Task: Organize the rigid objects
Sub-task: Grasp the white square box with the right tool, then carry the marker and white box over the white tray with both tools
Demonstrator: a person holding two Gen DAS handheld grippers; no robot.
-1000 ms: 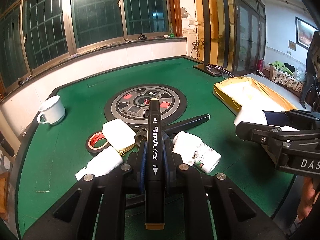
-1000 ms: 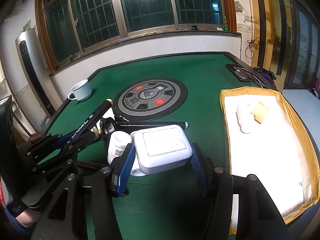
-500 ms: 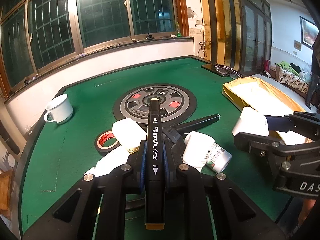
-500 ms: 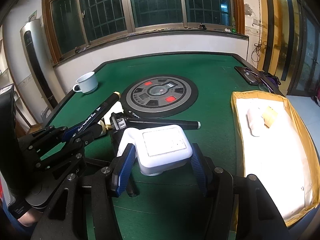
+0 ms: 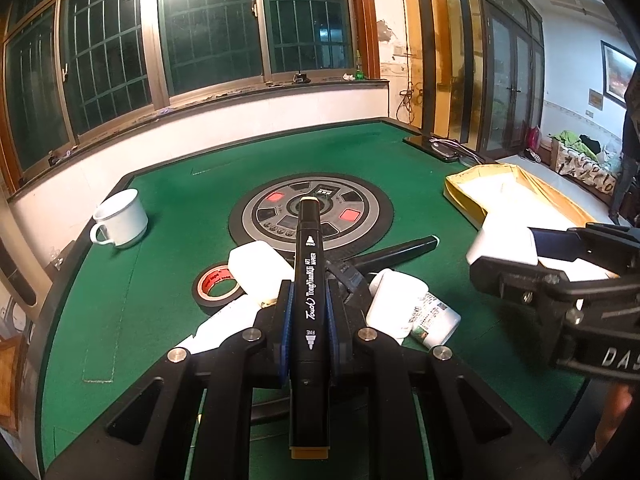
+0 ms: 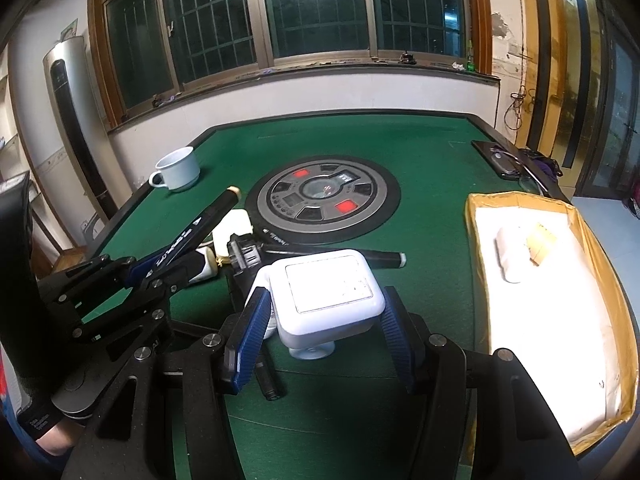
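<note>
A black marker (image 5: 308, 280) with a tan cap is held lengthwise in my left gripper (image 5: 307, 308), which is shut on it above a pile of objects. In the right wrist view the marker (image 6: 192, 236) and left gripper (image 6: 160, 268) appear at the left. My right gripper (image 6: 324, 300) is shut on a white square box (image 6: 330, 288), held above the green table (image 6: 420, 152). From the left wrist view that box (image 5: 504, 244) and right gripper (image 5: 520, 276) sit at the right. A yellow-walled tray (image 6: 600, 260) with a white lining lies to the right.
The pile under the grippers holds a white labelled bottle (image 5: 404, 308), a red tape roll (image 5: 216, 284), a white pouch (image 5: 256, 264) and a long black stick (image 5: 400, 252). A white mug (image 5: 120, 220) stands far left. A round console (image 5: 312, 216) fills the centre. A phone (image 5: 436, 148) lies at the far edge.
Both grips hold as before. The right wrist view has shifted slightly, so the white bottle under the held box is now mostly hidden behind it.
</note>
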